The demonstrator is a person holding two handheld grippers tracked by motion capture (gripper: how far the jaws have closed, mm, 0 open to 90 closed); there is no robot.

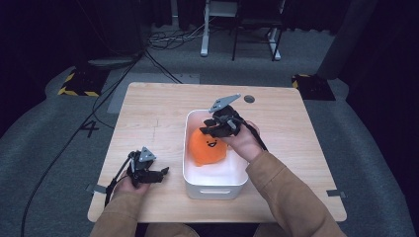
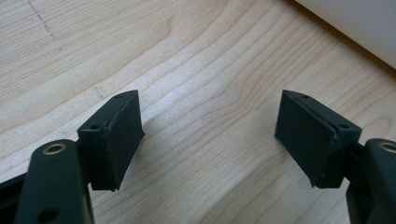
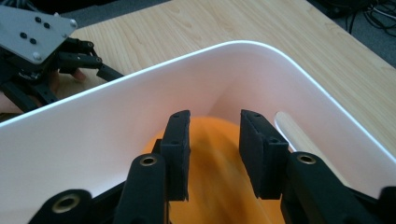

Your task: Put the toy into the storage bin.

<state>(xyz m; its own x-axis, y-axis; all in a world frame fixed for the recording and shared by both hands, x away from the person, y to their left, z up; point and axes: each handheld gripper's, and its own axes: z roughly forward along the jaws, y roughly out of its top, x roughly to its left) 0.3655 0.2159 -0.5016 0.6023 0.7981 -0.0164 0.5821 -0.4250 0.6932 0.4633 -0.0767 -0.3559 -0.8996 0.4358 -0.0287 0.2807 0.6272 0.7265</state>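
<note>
Between the right tool's (image 3: 214, 154) jaws sits the orange plush (image 3: 219, 182).

table (image 1: 148, 118): light wood | floor: grey carpet, cables (image 1: 170, 37) | hazard-striped blocks (image 1: 79, 81)

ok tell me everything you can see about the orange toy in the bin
The orange toy looks like a soft, rounded plush blob with a small dark smiling face on its upper side. It lies inside the white bin, toward the far half, against the pale floor. The right gripper is over its top edge; in the right gripper view the jaws stand a little apart with orange fabric between them, blurred, so grip is uncertain.
</note>
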